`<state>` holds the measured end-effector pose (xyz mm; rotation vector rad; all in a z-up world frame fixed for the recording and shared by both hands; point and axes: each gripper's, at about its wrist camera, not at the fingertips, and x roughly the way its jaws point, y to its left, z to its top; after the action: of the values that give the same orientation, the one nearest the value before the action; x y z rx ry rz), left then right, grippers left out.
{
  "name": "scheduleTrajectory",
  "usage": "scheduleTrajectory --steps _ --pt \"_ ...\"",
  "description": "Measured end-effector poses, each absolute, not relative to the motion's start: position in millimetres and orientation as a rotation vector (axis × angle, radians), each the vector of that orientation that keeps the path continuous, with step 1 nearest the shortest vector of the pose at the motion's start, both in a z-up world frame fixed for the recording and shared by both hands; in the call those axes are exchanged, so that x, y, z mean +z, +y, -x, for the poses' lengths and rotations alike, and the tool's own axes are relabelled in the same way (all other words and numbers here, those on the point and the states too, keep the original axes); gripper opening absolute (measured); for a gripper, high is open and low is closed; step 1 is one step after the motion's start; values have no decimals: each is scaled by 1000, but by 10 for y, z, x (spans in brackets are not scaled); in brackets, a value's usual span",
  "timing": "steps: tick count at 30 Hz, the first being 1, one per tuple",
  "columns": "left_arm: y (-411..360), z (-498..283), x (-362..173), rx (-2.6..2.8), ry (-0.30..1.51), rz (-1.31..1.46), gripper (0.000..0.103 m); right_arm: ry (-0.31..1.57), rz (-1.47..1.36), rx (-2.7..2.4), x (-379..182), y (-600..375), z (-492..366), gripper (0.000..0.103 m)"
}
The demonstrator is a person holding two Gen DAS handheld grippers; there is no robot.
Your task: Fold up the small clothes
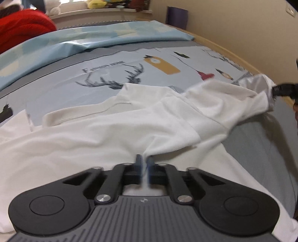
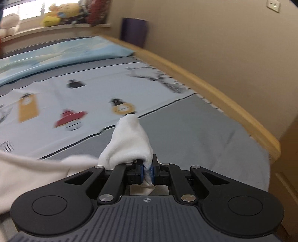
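Left wrist view, from left to right. A red blanket (image 1: 22,28) is heaped at the far left corner of the bed, with soft toys (image 1: 96,4) on the shelf behind it. A pale blue quilt (image 1: 93,39) lies across the far end of the bed. Nearer, a printed bedsheet (image 1: 115,74) shows antlers and lamp shapes. A white garment (image 1: 93,134) lies spread over the sheet and fills the near half of the view. The left gripper (image 1: 144,163) points down at the garment, its jaws drawn nearly together on a raised pleat of the white cloth. At the right edge, the garment's sleeve is pulled out and lifted off the bed by the right gripper (image 1: 279,90), whose jaws pinch the cuff. A dark purple bin (image 1: 177,16) stands against the wall beyond the wooden bed rail (image 1: 232,52).

Right wrist view, from left to right. The body of the white garment (image 2: 28,171) trails off to the lower left. At centre, the right gripper (image 2: 147,172) is clamped narrowly on a bunched peak of white sleeve cloth that stands up between and above its blue pads (image 2: 142,172). Grey bedding and the wooden rail (image 2: 223,100) run along the right, with the wall beyond.
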<state>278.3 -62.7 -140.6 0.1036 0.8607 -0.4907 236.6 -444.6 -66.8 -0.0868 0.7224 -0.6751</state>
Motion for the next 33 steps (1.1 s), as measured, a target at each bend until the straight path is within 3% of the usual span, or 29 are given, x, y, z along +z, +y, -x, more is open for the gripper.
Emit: scheduleTrajectory --steps 4,6,11,15,18,22,25,28,33 --pt "-337 -2851 -1199 -445 828 -28 3 698 115 -807 -717 -4709 -2445 13" --pt "-151 -2875 -1051 -421 803 11 3 712 122 -901 -736 -4778 -2451 26" --pt "691 -2950 -737 -274 742 132 3 650 57 -950 -593 -4636 -2411 30" --pt "1821 -2862 -666 -51 715 210 3 568 65 -706 -490 -4137 -2495 33" --pt "2890 -2608 -757 183 716 258 3 642 -10 -383 -582 -3763 -2628 48" --pt "4439 -1957 -979 739 763 313 3 811 -49 -70 -886 -3260 -2806 48" --pt "5121 -1424 -1005 1115 773 326 4 843 8 -9 -1019 -2957 -2882 48" --pt "5045 -1401 -792 1081 720 302 5 864 40 12 -1139 -2746 -2957 48" --pt "3885 -2077 -520 572 698 223 26 891 95 12 -1290 -2631 -3052 47"
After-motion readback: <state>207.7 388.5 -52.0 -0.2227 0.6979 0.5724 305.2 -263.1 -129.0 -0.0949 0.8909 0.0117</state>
